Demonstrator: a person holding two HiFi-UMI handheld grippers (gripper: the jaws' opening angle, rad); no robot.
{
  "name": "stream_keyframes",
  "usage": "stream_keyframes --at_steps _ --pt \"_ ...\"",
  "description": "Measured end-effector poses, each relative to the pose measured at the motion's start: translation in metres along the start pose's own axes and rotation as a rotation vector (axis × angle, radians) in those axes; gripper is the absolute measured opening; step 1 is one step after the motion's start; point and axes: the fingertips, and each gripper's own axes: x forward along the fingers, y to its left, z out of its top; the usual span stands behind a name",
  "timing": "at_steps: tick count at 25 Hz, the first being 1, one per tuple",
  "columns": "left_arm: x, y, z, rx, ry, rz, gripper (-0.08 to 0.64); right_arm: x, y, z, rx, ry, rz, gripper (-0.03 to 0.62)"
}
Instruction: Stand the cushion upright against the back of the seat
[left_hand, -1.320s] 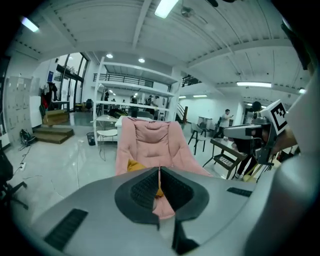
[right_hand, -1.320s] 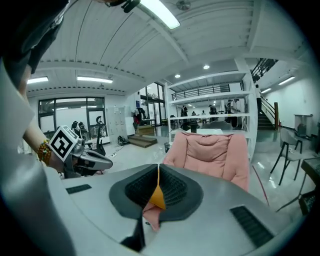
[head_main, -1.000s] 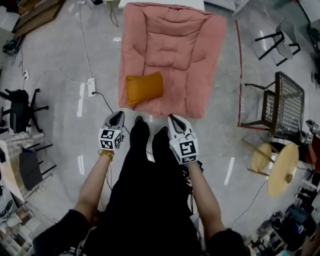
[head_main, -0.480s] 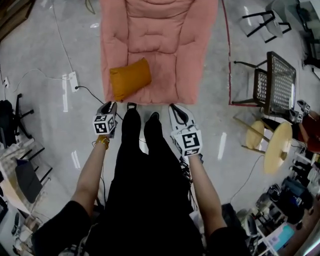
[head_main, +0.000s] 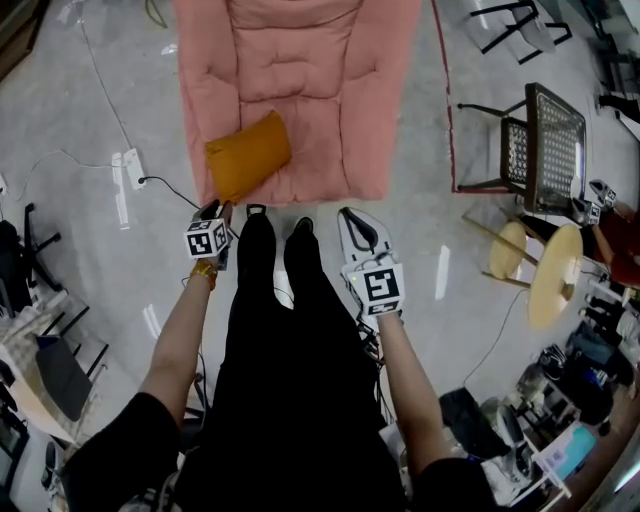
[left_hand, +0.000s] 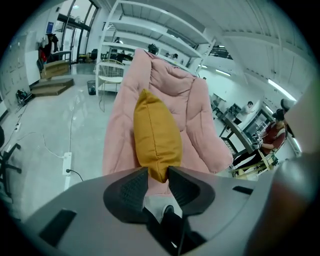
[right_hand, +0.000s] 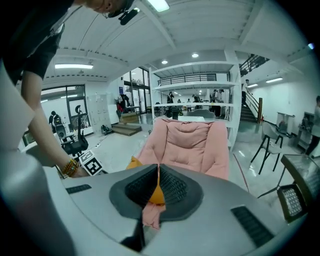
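Moved: left gripper (head_main: 213, 210) now lower and nearer the cushion (head_main: 248, 155) than a second ago | seat (head_main: 300, 70): pink, padded, on the floor (head_main: 90, 110) | cushion: orange, lying on seat's front left corner | left jaws: slightly apart, holding nothing | right gripper (head_main: 356, 218): jaws closed, empty

The cushion (head_main: 248, 155) lies on the seat's (head_main: 335, 110) front left corner. My left gripper (head_main: 212, 210) is just before it, maybe touching; my right gripper (head_main: 357, 224) is before the seat's right half. A chair (head_main: 545, 140) stands farther right.
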Motion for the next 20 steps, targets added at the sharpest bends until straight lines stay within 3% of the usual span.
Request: stream_keyframes --at_steps 11,20 --pt "0.000 -0.011 0.009 0.022 -0.002 -0.016 0.051 0.001 0.004 0.005 0.000 -0.012 0.006 0.017" --pt "-0.014 -0.046 0.066 0.161 -0.085 -0.045 0.037 0.001 -0.011 0.029 -0.009 -0.054 -0.009 0.017"
